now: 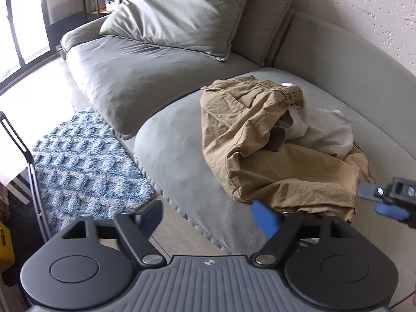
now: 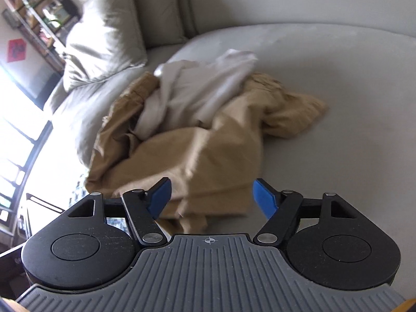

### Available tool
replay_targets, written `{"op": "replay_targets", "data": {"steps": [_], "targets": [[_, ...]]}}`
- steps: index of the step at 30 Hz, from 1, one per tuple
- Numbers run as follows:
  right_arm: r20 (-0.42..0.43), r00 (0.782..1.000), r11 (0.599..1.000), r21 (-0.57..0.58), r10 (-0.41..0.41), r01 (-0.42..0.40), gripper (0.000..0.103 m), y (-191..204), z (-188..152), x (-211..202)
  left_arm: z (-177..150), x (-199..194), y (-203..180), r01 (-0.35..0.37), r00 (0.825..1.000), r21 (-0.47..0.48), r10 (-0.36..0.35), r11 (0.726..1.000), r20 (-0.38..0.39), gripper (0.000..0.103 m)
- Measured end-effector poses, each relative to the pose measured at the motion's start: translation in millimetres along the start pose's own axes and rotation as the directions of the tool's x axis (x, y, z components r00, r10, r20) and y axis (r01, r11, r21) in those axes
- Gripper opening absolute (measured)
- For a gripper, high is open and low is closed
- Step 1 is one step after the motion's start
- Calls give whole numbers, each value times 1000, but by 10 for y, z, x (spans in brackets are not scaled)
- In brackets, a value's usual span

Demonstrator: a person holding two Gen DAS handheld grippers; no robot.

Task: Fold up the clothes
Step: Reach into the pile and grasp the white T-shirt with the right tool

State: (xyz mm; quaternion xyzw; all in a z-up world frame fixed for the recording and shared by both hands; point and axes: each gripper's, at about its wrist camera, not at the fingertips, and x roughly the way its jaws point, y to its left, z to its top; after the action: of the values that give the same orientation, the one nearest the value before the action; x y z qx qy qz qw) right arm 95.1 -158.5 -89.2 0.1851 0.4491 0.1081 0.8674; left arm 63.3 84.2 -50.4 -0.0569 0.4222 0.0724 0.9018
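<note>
Crumpled tan trousers (image 1: 273,150) heaped on a grey sofa (image 1: 169,140), ahead and to the right of the left gripper (image 1: 210,213), fingers spread wide and empty. White garment (image 2: 197,88) tangled in the top of the heap. Right gripper (image 2: 212,197) poised just short of the trousers' near edge, blue pads (image 2: 264,199) apart, nothing held. Blue rug (image 1: 85,171) on the floor off to the left.

A heap of trousers (image 1: 273,145) lay on the sofa seat (image 1: 176,156), a shirt (image 1: 327,132) bundled on top. A cushion (image 1: 182,13) leaned behind, to the left. A rug (image 1: 85,166) lay on the floor left of the seat.
</note>
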Motion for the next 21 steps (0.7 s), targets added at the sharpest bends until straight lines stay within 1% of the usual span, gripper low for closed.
{"op": "replay_targets", "data": {"steps": [2, 6, 8, 11, 13, 14, 16, 18, 21], "targets": [[1, 1000, 1000, -10, 1, -1, 70, 65, 47, 86, 27, 56, -23, 19, 1000, 7, -19, 1000, 1, 63], [-2, 997, 997, -6, -73, 73, 70, 80, 134, 235, 82, 159, -47, 43, 999, -11, -43, 999, 1, 64], [10, 997, 997, 2, -81, 81, 71, 49, 201, 272, 113, 204, -54, 51, 999, -20, -51, 998, 8, 65], [56, 997, 999, 9, -54, 54, 72, 26, 379, 296, 175, 266, -75, 63, 998, -26, -63, 998, 24, 66], [72, 997, 999, 20, -27, 25, 73, 30, 513, 351, 222, 294, -85, 64, 997, -31, -63, 997, 39, 71], [54, 999, 1000, 24, -10, 9, 71, 72, 556, 442, 249, 314, -83, 57, 997, -38, -55, 998, 47, 74], [16, 1000, 999, 33, 24, -25, 69, 156, 642, 624, 306, 364, -61, 39, 998, -59, -35, 997, 55, 76], [-21, 998, 997, 44, 59, -58, 68, 240, 728, 806, 363, 423, -13, 21, 999, -94, -16, 995, 51, 83], [-73, 992, 994, 57, 101, -97, 69, 370, 846, 1082, 418, 495, 110, 20, 999, -159, -14, 987, 35, 84]]}}
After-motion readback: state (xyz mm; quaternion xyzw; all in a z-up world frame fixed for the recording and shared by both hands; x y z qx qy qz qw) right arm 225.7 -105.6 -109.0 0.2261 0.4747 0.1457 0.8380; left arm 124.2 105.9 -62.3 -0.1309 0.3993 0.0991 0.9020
